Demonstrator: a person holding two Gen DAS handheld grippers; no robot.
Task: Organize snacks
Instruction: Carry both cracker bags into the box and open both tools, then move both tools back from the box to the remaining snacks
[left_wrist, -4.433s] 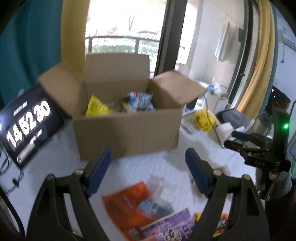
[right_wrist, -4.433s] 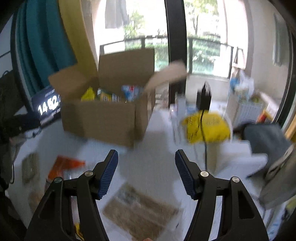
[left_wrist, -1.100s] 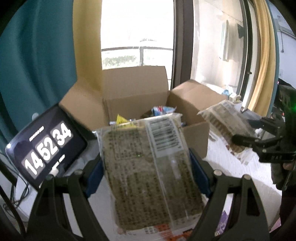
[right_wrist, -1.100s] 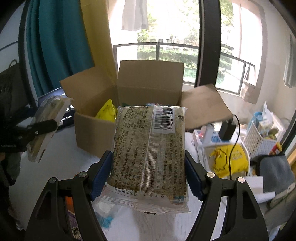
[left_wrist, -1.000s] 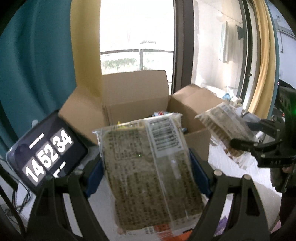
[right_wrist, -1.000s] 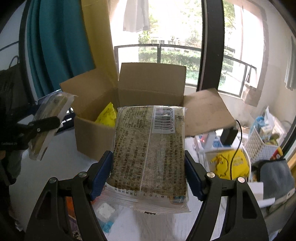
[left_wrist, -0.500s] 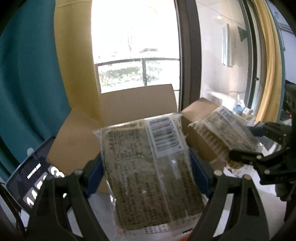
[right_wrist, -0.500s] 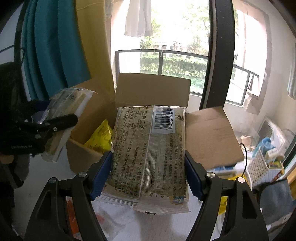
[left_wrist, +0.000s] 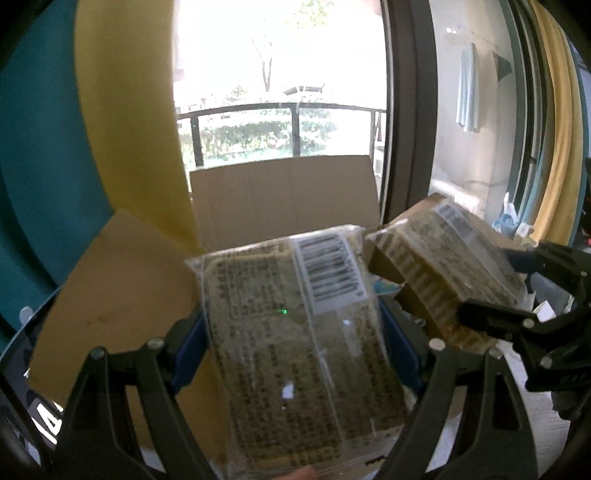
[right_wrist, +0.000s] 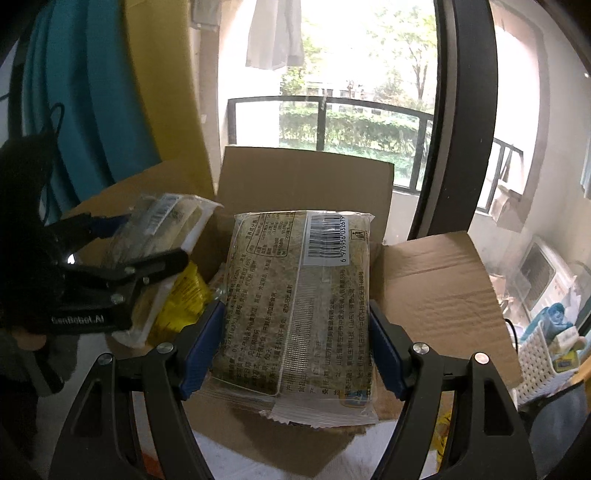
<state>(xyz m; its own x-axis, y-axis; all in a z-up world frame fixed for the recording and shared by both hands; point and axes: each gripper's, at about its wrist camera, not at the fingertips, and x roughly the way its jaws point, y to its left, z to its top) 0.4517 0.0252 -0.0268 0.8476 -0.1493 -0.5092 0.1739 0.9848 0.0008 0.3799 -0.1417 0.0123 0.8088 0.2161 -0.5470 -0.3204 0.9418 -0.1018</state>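
You hold one flat snack packet in each gripper, and both packets are now above the open cardboard box (right_wrist: 306, 184), near its front edge. The left packet (left_wrist: 295, 332) sits between the blue pads of the left gripper (left_wrist: 291, 343), with the barcode side turned up. The jaws stand wide only because the packet is wide; the pads press on its two long edges, so it is a true grip. The right packet (right_wrist: 299, 302) is held the same way in the right gripper (right_wrist: 295, 343), lengthwise along the fingers, so that its free end points into the box.

Both grippers are tilted downward. I judge this is good for the step in hand: the packets can slide forward into the box when you let go. In the right wrist view the left gripper is seen at the left side, over the left part of the box, while your right packet is over the middle, so the two do not touch.

Inside the box a yellow bag (right_wrist: 184, 299) lies already under the left packet. The flaps (right_wrist: 443, 280) are folded outward, which keeps the opening free. The white worktop (right_wrist: 258, 458) shows below the box.
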